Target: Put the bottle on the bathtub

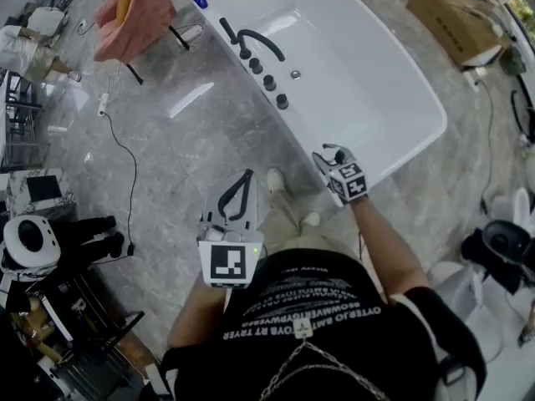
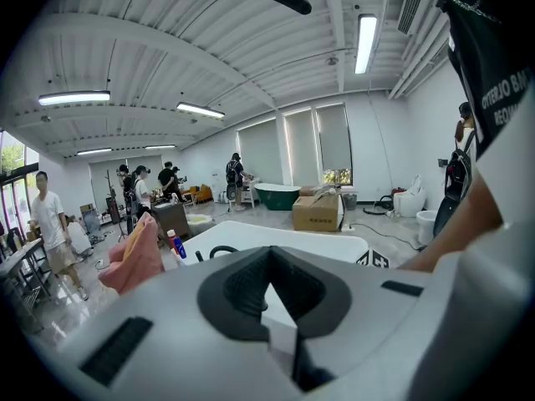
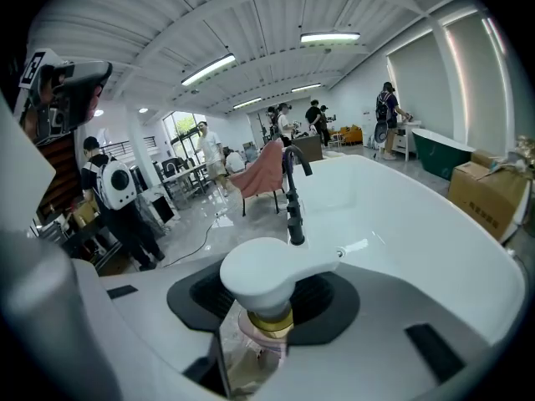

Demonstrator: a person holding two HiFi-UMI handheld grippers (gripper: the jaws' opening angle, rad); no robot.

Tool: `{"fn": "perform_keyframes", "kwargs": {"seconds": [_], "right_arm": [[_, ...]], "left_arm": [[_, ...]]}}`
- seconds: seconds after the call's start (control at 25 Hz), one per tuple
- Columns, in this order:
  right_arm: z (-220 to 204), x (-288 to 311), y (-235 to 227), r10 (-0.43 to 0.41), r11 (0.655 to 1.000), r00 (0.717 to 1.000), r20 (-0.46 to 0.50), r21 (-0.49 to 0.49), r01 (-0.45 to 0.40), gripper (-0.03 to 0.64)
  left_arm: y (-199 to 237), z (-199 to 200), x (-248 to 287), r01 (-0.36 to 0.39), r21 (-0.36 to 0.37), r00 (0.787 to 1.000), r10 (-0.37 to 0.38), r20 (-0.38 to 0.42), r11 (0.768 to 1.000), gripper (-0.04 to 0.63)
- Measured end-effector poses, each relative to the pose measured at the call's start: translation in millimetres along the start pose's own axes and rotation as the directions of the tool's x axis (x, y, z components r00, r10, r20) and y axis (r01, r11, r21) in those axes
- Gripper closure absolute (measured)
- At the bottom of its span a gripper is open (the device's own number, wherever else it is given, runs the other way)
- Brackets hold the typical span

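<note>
Grey marble floor (image 1: 192,132) carries white bathtub (image 1: 351,65), cardboard box (image 1: 454,15) beyond it, black cable (image 1: 135,174) trailing left

Right hand-held gripper (image 1: 332,154) at bathtub (image 1: 393,73) rim; left hand-held gripper (image 1: 246,179) over floor (image 1: 167,140).

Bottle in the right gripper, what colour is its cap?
The bottle's rounded cap is white, above a gold collar; right gripper view shows it best.

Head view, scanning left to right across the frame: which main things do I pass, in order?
pink towel → left gripper → right gripper, shut on the bottle → cardboard box. The bathtub and faucet overlap these, so they are left out.
</note>
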State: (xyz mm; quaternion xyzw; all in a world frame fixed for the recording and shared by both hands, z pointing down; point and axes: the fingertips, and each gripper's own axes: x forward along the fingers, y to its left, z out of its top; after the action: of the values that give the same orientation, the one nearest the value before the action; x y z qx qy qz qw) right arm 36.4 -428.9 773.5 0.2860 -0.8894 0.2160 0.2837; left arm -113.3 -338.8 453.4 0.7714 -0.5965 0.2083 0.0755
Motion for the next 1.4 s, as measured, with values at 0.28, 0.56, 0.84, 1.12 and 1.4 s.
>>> {"fn": "perform_keyframes", "kwargs": {"seconds": [0.28, 0.56, 0.84, 1.12, 1.4], "right_arm": [[-9.8, 12.6, -10.2, -0.008, 1.0, 1.0, 0.008, -0.015, 0.008, 0.463], [-9.1, 7.5, -0.8, 0.016, 1.0, 1.0, 0.026, -0.009, -0.016, 0.463], [-17.5, 3.2, 5.4, -0.002, 1.0, 1.0, 0.016, 0.021, 0.001, 0.46], [-24.7, -4.5, 4.6, -0.008, 1.0, 0.999, 0.032, 0.009, 0.008, 0.459], [-32.9, -4.7, 0.8, 0.018, 1.0, 0.999, 0.042, -0.009, -0.017, 0.46]], "left_arm": [[-5.5, 1.7, 3.2, 0.015, -0.001, 1.0, -0.015, 0.003, 1.0, 0.598], [-13.9, 5.0, 11.0, 0.035, 0.008, 0.999, -0.035, 0.0, 0.999, 0.598], [-12.9, 12.1, 11.6, 0.035, 0.019, 0.999, -0.035, 0.022, 0.999, 0.598], [-13.3, 12.5, 2.2, 0.027, 0.024, 0.999, -0.027, 0.016, 0.999, 0.598], [-12.6, 7.2, -2.6, 0.022, 0.009, 1.0, -0.023, 0.017, 1.0, 0.598]]}}
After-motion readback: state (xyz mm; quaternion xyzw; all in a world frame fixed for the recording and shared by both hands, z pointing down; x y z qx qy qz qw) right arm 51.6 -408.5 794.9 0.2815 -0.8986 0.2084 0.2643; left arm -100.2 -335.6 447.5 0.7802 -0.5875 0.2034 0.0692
